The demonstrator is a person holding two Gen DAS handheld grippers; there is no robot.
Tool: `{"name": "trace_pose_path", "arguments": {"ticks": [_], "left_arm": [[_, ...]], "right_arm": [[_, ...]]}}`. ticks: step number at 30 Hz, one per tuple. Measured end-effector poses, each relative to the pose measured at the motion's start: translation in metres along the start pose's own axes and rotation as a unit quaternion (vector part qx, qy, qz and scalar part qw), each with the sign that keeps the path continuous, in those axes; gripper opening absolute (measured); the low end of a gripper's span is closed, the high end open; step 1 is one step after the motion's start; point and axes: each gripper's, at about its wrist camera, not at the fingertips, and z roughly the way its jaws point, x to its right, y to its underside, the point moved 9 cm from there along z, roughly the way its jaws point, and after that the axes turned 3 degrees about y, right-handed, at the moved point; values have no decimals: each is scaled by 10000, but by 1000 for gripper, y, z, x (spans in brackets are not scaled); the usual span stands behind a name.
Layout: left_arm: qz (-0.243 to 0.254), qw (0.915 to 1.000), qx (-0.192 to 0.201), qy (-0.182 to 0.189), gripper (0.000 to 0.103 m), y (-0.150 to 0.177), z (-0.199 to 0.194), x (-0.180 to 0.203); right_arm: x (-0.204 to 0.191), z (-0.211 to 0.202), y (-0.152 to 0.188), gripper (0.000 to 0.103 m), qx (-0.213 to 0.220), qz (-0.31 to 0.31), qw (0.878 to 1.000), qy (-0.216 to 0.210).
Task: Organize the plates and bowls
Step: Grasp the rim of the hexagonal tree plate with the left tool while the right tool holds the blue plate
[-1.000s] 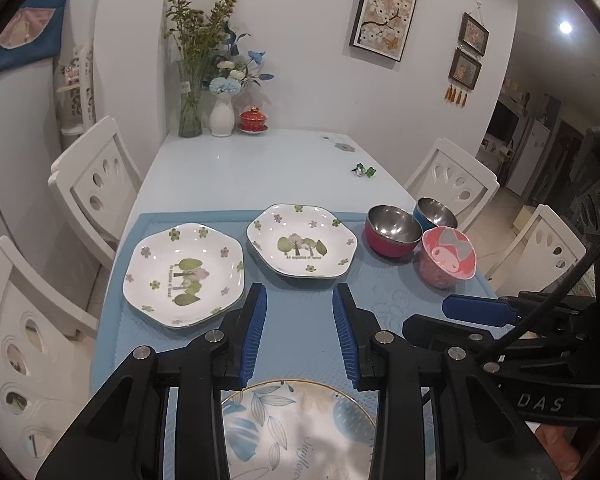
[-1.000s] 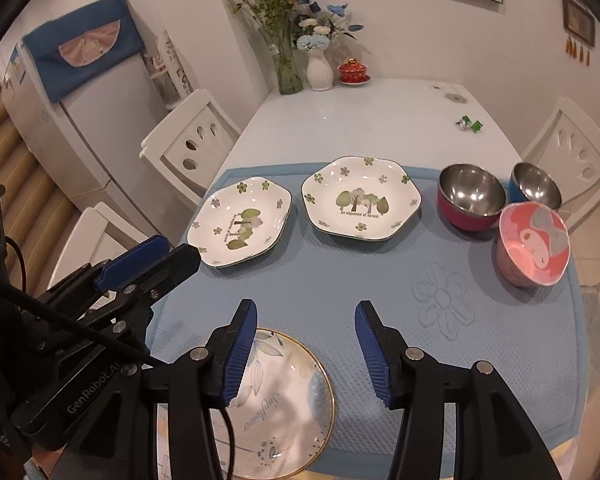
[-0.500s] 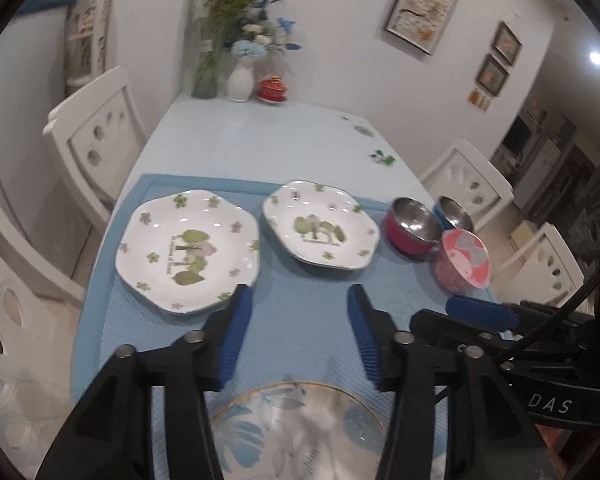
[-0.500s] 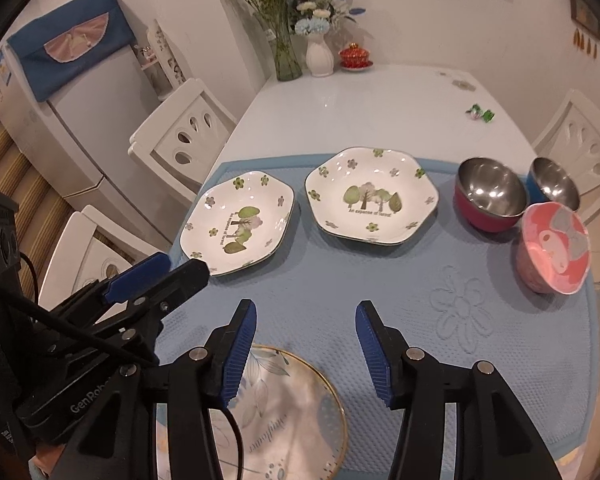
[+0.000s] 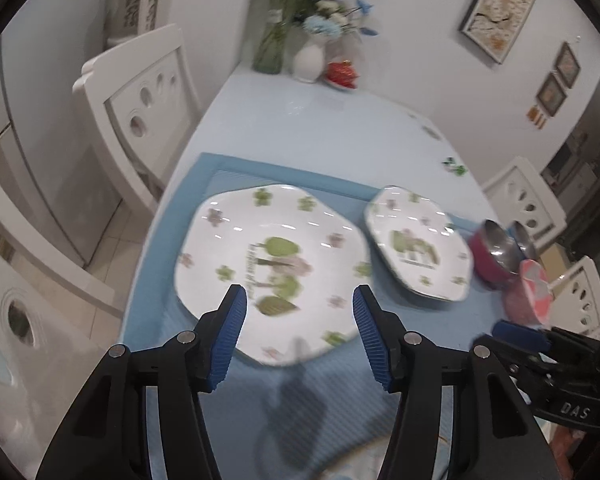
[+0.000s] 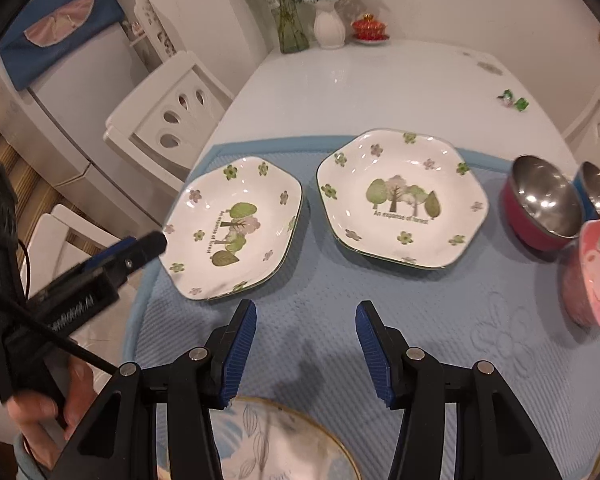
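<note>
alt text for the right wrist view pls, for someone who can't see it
The open right gripper hovers over a blue mat on a dining table, facing two white tree-print plates. Metal-lined bowls and a pink bowl sit right; the left gripper reaches in from the left.

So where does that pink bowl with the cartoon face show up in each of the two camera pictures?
Left wrist view: the pink cartoon bowl is at the far right, blurred, just right of the red steel-lined bowl.
Right wrist view: the pink cartoon bowl is at the right edge, tilted, nearer the camera than the red steel-lined bowl.
Shared landmark: the white vase at the table's far end.
</note>
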Motion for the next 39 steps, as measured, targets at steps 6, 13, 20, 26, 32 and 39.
{"name": "trace_pose_path", "arguments": {"ticks": [6, 13, 20, 26, 32, 39], "left_arm": [[-31, 9994, -189, -300, 53, -14, 37, -38], [-250, 9988, -409, -141, 53, -26, 78, -65], [57, 9992, -394, 63, 53, -58, 102, -55], [-63, 9994, -300, 137, 53, -65, 102, -65], [-610, 9970, -341, 325, 53, -67, 106, -89], [-395, 9938, -875, 553, 53, -57, 134, -72]], "right_arm": [[1, 39, -9, 50, -236, -23, 9997, 46], [3, 84, -7, 50, -691, 128, 9974, -168], [-17, 104, -9, 50, -890, 152, 9943, -567], [-24, 112, -16, 50, -971, 359, 9916, -781], [-25, 117, -20, 50, -1022, 486, 9902, -824], [-37, 123, -21, 20, -921, 282, 9914, -886]]}}
